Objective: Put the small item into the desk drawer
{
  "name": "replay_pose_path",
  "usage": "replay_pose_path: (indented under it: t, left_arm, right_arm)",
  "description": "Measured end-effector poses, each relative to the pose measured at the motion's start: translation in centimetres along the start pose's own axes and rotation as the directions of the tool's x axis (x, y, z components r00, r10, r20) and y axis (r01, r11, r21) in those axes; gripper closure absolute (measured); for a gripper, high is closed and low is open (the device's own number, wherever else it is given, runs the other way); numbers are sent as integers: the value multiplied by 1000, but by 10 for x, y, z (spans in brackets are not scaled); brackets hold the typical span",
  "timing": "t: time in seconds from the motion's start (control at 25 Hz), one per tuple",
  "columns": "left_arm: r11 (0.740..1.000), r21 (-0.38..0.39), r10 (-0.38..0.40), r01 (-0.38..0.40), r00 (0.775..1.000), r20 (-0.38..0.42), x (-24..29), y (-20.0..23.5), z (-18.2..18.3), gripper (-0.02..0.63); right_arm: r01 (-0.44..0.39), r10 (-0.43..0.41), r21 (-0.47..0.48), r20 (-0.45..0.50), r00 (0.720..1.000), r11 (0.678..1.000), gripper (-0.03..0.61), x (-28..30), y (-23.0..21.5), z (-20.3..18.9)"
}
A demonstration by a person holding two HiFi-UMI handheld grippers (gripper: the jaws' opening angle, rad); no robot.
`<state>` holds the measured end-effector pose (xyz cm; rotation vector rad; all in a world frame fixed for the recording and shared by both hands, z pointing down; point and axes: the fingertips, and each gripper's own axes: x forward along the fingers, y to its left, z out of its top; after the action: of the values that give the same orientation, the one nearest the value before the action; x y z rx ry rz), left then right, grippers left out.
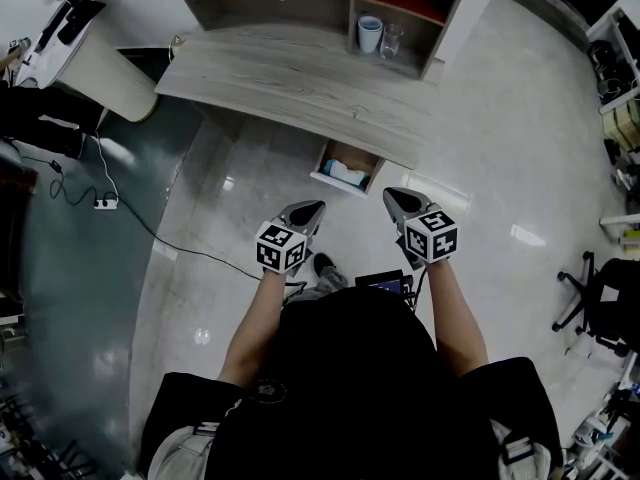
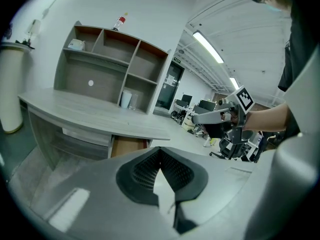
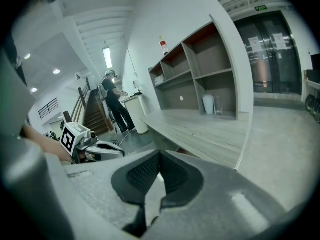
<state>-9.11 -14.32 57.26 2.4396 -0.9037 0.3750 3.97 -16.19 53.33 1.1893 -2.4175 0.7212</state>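
Observation:
The desk drawer (image 1: 338, 184) stands pulled out under the wooden desk (image 1: 300, 78). A pale white and teal item (image 1: 347, 173) lies inside it. My left gripper (image 1: 315, 206) hangs just short of the drawer, slightly to its left, shut with nothing between its jaws. My right gripper (image 1: 392, 196) is level with it, off the drawer's right corner, also shut and empty. In the left gripper view the shut jaws (image 2: 160, 151) point at the drawer's brown opening (image 2: 129, 146), and the right gripper (image 2: 202, 117) shows at the right. In the right gripper view the shut jaws (image 3: 159, 156) face the desk.
A shelf unit on the desk holds a white cup (image 1: 370, 34) and a glass (image 1: 392, 40). A power strip (image 1: 105, 204) with its cable lies on the floor at left. An office chair (image 1: 600, 303) stands at right. A person (image 3: 115, 104) stands far off by a white counter.

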Motion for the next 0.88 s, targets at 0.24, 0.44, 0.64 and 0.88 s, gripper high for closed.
replay_pose_path:
  t: [0.24, 0.44, 0.64, 0.88]
  left_arm:
    - [1000, 2, 28, -28, 1000, 3, 1, -32, -8, 612]
    - [999, 1, 32, -32, 999, -10, 0, -65, -25, 612]
    - [999, 5, 41, -41, 999, -15, -4, -92, -38, 612]
    - [998, 13, 66, -66, 998, -10, -14, -113, -49, 612]
  right_arm:
    - [-23, 23, -9, -3, 1000, 1000, 577, -29, -5, -19]
    - [-37, 37, -6, -3, 999, 999, 577, -52, -5, -37]
    - [-49, 49, -7, -4, 999, 999, 577, -74, -4, -52]
    - [-59, 59, -9, 4, 998, 998, 577, -94, 0, -67]
